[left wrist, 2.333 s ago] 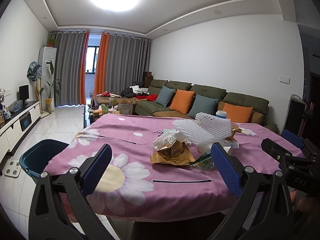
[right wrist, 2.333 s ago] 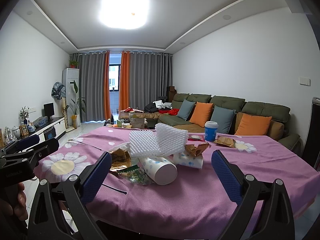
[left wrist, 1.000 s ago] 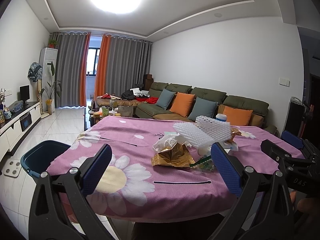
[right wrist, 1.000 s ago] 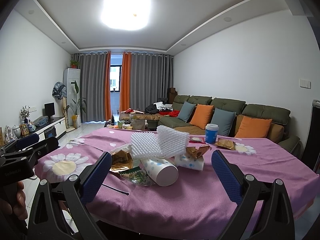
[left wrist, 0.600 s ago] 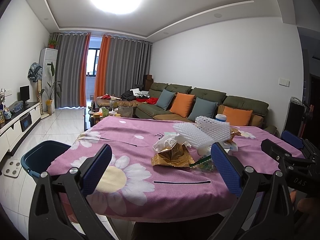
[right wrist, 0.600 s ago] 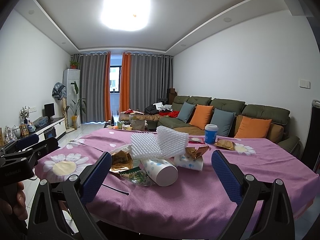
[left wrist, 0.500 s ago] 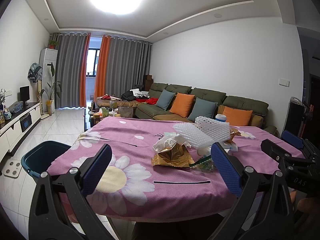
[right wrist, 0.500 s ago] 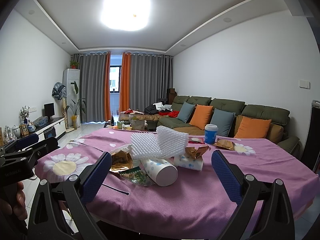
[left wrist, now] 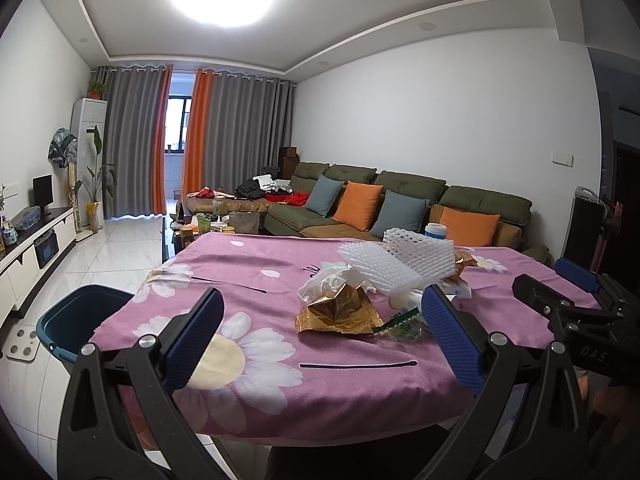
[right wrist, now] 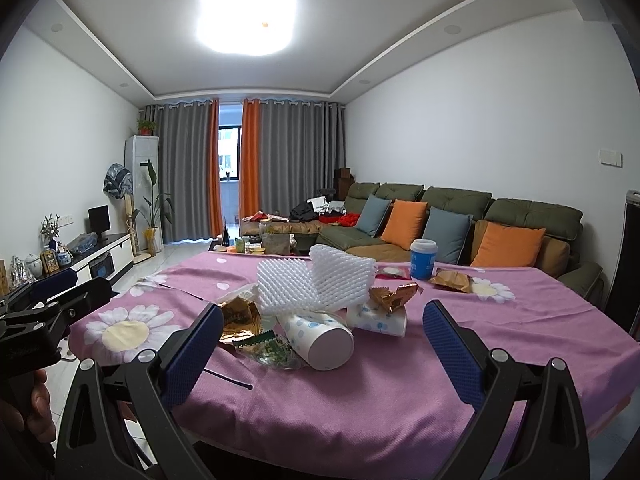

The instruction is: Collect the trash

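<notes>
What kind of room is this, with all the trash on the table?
Most likely a home living room. There is a long green sofa with cushions, floor-length curtains by a window, and a table with a flowered pink cloth where the trash sits.

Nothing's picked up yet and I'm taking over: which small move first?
Probably ease the left tongs forward onto the gold wrapper: both tongs are open and empty, that wrapper lies nearest them, and the blue bin waits at the table's left.

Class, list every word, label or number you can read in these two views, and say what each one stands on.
"DAS": on the black body of the right tool.
Embossed word on the left tool: too faint to read.
Print on the blue cup and green wrapper: too small.
</notes>
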Motion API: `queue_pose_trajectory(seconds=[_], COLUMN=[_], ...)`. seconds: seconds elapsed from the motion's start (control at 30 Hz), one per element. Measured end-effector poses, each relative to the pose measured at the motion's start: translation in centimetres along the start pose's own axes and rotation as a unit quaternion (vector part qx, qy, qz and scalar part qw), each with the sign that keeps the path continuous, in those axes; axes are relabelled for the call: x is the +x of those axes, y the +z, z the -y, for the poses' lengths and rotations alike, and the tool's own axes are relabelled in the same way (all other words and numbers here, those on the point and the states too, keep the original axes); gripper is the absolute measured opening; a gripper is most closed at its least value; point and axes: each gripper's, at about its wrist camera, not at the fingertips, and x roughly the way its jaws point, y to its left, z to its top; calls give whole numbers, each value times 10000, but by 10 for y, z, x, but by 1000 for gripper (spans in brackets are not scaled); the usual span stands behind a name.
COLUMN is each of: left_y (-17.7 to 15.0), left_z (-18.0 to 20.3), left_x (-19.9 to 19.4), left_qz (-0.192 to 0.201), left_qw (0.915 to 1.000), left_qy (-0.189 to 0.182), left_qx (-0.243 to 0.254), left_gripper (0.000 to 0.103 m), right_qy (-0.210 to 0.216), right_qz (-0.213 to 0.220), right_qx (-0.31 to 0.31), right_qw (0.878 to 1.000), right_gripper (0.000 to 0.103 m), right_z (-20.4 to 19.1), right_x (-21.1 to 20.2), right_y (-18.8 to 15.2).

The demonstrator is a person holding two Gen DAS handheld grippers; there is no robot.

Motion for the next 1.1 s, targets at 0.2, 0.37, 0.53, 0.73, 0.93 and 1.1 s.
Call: queue_pose_trajectory(seconds=[0.2,0.37,0.53,0.73,0.93,1.1], left_y=[2,4,12,23,31,37], left_z=[-1,0,5,18,25,31], left_x=[11,24,46,80,124,162], left_qz=[-85,-170,-226,-253,-478,-684], left_qw=[10000,9998,9995,9987,9972,9954], left_qy=[-43,-88,-202,-423,-570,-671], left_qx=[-11,27,80,119,13,-32], left_gripper=[97,97,97,97,97,97], right_qy=[25,17,40,62,127,257], right_qz=[-135,-278,-413,-492,-647,-808], right_qx=[130,318,520,449,295,286], right_qw=[9998,9991,9978,9978,9974,9960], right_gripper=[96,96,96,96,96,92], right_z=[8,19,34,45,49,53], right_x=[13,31,55,89,122,147], right_y=[4,9,18,29,36,38])
